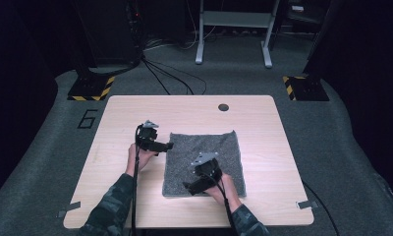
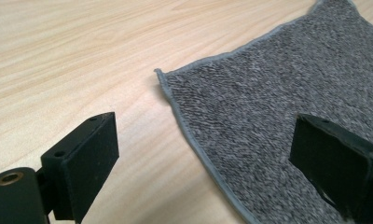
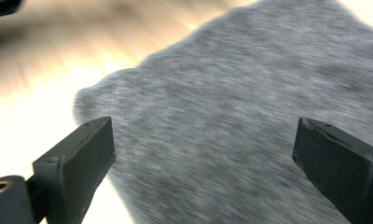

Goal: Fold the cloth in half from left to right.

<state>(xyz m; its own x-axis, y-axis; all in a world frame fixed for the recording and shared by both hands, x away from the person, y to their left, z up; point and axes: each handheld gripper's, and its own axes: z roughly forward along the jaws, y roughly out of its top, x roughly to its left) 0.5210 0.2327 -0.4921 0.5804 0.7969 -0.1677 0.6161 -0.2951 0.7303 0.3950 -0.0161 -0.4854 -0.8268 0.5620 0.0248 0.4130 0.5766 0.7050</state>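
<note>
A grey terry towel (image 1: 204, 157) lies flat on the light wooden table (image 1: 130, 113), a little right of centre. My left gripper (image 1: 168, 146) hovers at the towel's far left corner and points right. In the left gripper view it (image 2: 208, 161) is open, straddling the hemmed left edge of the towel (image 2: 287, 84), with the corner just ahead. My right gripper (image 1: 186, 187) is over the towel's near left corner and points left. The right gripper view is blurred; there the gripper (image 3: 203, 158) stands wide open above the towel (image 3: 231, 107), with nothing between the jaws.
A dark round hole (image 1: 223, 107) sits in the table near its far edge. Tape strips (image 1: 69, 209) mark the front corners. On the floor beyond are cables (image 1: 170, 73), a metal frame (image 1: 234, 29) and hazard-striped bases (image 1: 91, 88).
</note>
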